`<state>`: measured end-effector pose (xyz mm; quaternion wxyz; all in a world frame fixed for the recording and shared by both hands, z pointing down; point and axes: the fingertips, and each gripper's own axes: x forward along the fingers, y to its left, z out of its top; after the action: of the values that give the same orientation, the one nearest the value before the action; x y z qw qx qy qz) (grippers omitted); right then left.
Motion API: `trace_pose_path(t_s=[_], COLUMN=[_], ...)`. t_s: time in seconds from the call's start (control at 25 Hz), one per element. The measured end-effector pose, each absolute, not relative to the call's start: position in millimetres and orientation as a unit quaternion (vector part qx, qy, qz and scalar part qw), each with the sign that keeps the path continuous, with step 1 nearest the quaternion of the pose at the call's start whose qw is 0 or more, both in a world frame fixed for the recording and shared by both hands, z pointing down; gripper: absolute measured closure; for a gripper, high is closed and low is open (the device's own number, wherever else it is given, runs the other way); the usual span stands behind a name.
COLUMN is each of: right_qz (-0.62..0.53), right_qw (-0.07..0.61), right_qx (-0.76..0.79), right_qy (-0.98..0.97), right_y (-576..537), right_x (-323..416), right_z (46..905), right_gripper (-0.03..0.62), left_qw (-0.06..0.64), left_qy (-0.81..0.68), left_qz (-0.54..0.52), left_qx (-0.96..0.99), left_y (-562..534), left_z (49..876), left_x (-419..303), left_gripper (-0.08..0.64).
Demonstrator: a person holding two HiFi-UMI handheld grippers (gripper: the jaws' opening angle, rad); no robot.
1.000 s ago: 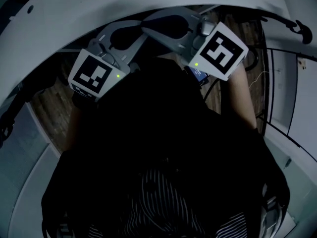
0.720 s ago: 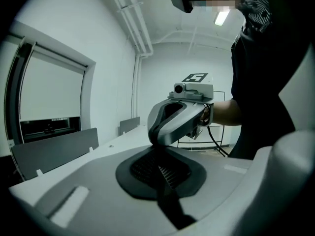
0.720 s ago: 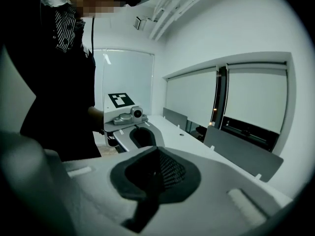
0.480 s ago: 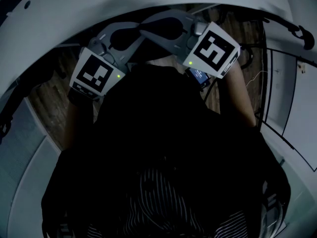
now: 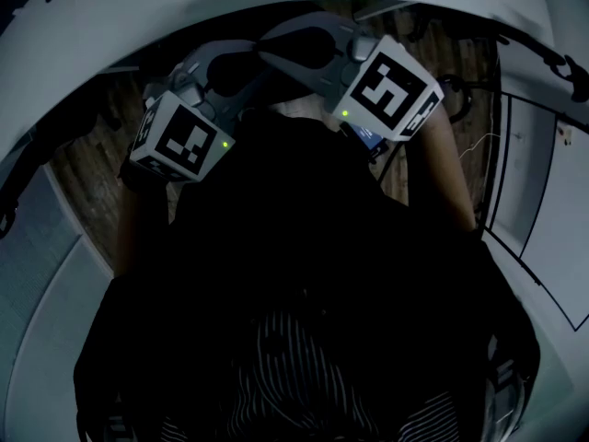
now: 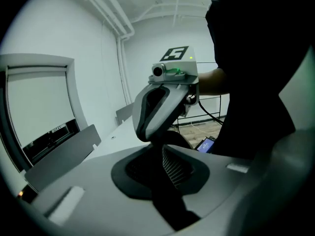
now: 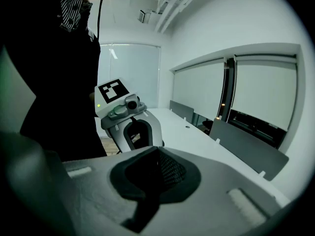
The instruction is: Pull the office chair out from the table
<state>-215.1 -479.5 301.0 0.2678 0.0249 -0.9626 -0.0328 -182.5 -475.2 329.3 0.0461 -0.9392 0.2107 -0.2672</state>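
Observation:
No office chair can be made out in any view. In the head view both grippers are held up in front of the person's dark-clothed body, under the curved edge of the white table [image 5: 184,17]. My left gripper [image 5: 230,67] and right gripper [image 5: 308,49] point toward each other, tips almost meeting. The left gripper view shows my left gripper [image 6: 165,156] with its jaws opening by a narrow slit and nothing between them, facing the right gripper [image 6: 162,107]. My right gripper [image 7: 156,166] is shut and empty, with the left gripper [image 7: 130,127] ahead of it.
A long white table [image 7: 182,132] with grey divider panels [image 7: 246,146] runs back toward blinded windows. Wooden floor [image 5: 92,182] shows below the grippers. A small device with a blue screen [image 5: 368,141] and black cables [image 5: 460,99] lie by the person's right arm.
Both marker cubes have shifted a little in the head view, and the left one has rolled so its side face shows. The grippers' tips stay close together.

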Motion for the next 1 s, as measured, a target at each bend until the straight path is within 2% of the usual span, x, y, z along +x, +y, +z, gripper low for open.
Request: trace_pose_path(t_s=[0.12, 0.16, 0.28, 0.48, 0.56, 0.72, 0.88, 1.0], right_qz=[-0.035, -0.032, -0.028, -0.039, -0.049, -0.072, -0.089, -0.092], right_qw=[0.274, 0.278, 0.29, 0.355, 0.389, 0.444, 0.456, 0.45], right_qx=[0.024, 0.018, -0.004, -0.046, -0.061, -0.071, -0.054, -0.067], right_qy=[-0.961, -0.96, -0.957, -0.933, -0.918, -0.89, -0.884, -0.886], right_y=[-477, -474, -467, -451, -443, -435, -441, -441], right_x=[-205, -200, -190, -170, -164, -158, -161, -162], right_z=[301, 301, 310, 342, 356, 382, 404, 405], right_gripper=[0.589, 0.588, 0.504, 0.335, 0.287, 0.218, 0.205, 0.199], left_qw=[0.064, 0.071, 0.083, 0.089, 0.084, 0.081, 0.092, 0.092], left_qy=[0.17, 0.157, 0.136, 0.127, 0.137, 0.128, 0.143, 0.143], left_qz=[-0.303, -0.312, -0.346, -0.385, -0.389, -0.437, -0.472, -0.498], left_qx=[-0.936, -0.934, -0.925, -0.909, -0.907, -0.887, -0.865, -0.851], left_y=[-459, -453, -448, -440, -439, -430, -436, -441], left_z=[340, 344, 354, 371, 375, 393, 410, 419], left_x=[-179, -179, -183, -170, -163, -162, -164, -165], left_gripper=[0.458, 0.417, 0.319, 0.213, 0.185, 0.155, 0.146, 0.167])
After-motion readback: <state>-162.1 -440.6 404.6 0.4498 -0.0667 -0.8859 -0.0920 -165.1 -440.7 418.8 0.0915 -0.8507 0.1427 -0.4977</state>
